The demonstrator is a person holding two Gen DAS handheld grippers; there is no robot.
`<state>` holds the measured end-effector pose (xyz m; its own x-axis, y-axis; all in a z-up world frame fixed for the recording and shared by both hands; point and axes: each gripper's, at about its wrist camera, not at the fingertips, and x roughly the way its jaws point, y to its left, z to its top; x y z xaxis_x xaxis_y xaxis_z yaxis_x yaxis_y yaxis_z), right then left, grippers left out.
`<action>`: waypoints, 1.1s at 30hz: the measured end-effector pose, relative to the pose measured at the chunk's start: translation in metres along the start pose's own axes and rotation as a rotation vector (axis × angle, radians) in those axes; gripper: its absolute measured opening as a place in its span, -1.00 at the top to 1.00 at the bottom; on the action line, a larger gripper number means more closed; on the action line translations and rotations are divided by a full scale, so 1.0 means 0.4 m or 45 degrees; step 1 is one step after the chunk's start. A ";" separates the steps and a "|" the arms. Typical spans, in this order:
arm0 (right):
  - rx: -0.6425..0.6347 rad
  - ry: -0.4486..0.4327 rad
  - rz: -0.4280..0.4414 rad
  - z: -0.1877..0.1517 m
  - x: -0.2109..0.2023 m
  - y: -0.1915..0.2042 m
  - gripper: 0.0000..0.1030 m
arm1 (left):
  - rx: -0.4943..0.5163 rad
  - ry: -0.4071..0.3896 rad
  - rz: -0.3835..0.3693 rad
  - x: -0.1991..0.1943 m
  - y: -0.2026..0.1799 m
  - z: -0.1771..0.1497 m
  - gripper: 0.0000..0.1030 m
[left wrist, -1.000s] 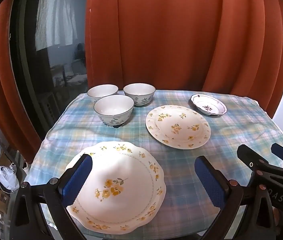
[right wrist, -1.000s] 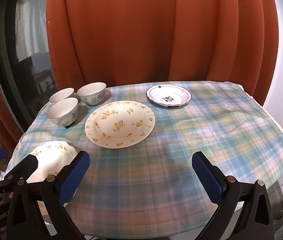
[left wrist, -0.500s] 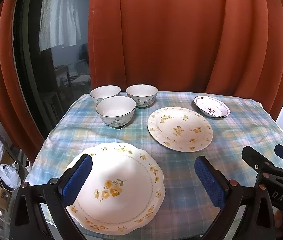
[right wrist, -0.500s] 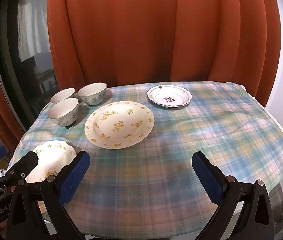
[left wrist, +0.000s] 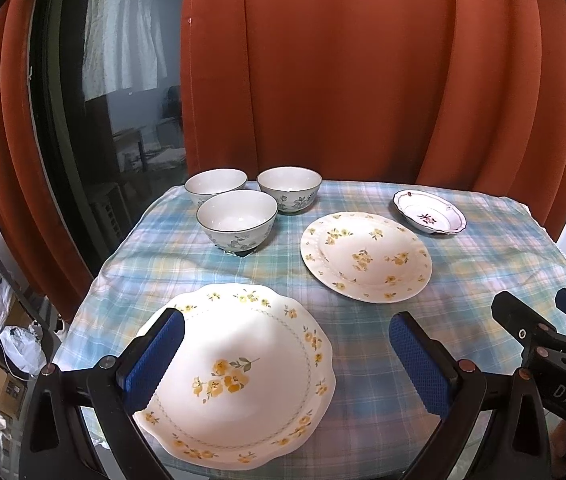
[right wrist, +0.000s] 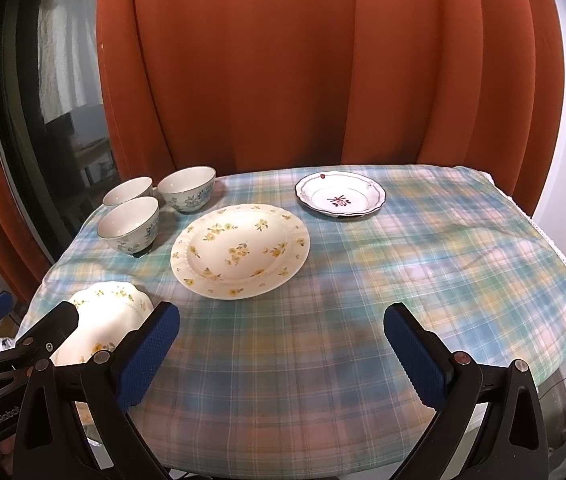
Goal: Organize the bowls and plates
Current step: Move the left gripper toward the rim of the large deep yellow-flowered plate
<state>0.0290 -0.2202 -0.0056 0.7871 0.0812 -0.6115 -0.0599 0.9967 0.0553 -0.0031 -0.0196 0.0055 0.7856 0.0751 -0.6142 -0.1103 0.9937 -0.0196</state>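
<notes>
Nearest, the left tool hangs over the near left part of the tabletop with its blue pads spread wide apart, holding nothing. Between and beneath those pads lies the scalloped plate, white with yellow flowers, flat on the plaid cloth at the near left edge; the left pad overlaps its rim in the view, but whether it touches cannot be told. The right tool hovers just to the right of the left one, over bare plaid cloth at the near middle, its pads likewise set far apart and empty.

Farther in, near the centre, sits the large round plate with scattered yellow blossoms, well apart from the scalloped plate. To its left stand three bowls with blue floral patterns, all upright: the nearest bowl in front, the far-left bowl behind it at the cloth's edge, and the far-right bowl beside that one, the three close together. At the far right lies the small plate with a dark red motif, apart from the rest. Behind the tabletop hangs an orange curtain, and at the far left a dark window.
</notes>
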 end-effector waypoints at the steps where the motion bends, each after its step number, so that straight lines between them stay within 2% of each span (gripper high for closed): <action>1: 0.001 0.000 -0.001 0.000 -0.001 0.000 -1.00 | 0.000 -0.001 0.000 0.000 0.000 0.000 -1.00; 33: -0.010 -0.010 -0.009 0.000 -0.007 -0.008 -1.00 | 0.008 -0.010 0.004 -0.010 -0.012 -0.001 -1.00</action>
<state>0.0270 -0.2235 -0.0039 0.7921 0.0739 -0.6060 -0.0588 0.9973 0.0447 -0.0060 -0.0247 0.0077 0.7900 0.0788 -0.6081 -0.1087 0.9940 -0.0125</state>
